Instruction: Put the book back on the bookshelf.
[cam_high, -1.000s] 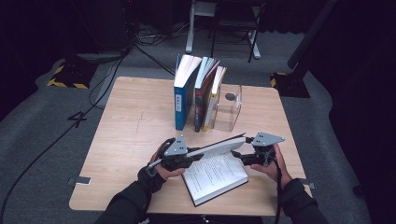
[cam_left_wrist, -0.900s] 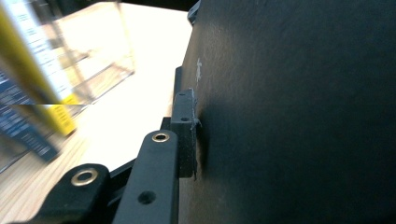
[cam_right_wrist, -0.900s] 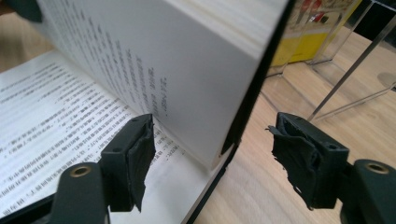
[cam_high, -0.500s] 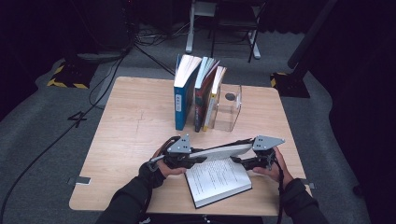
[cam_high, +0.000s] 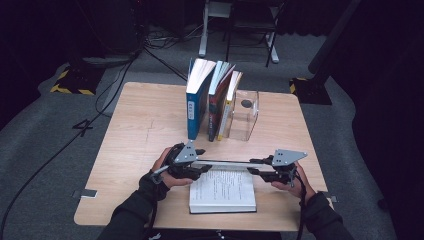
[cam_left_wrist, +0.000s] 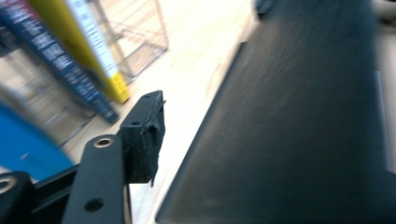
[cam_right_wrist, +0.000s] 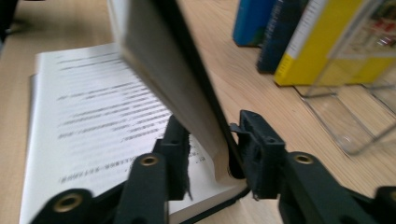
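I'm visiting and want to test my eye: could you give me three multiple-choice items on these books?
1. Where is the clear bookend?
A. Right of the standing books
B. Left of them
C. On the front book

2. How many books stand upright?
A. Two
B. Three
C. Five

3. How is the front book?
A. Shut, lying flat
B. Open, one half raised
C. Standing on end

Answers:
1. A: in the high view the bookend touches the right side of the row.
2. B: a blue, a dark and a yellow spine show.
3. B: printed pages lie bare while the other half stands up over them.
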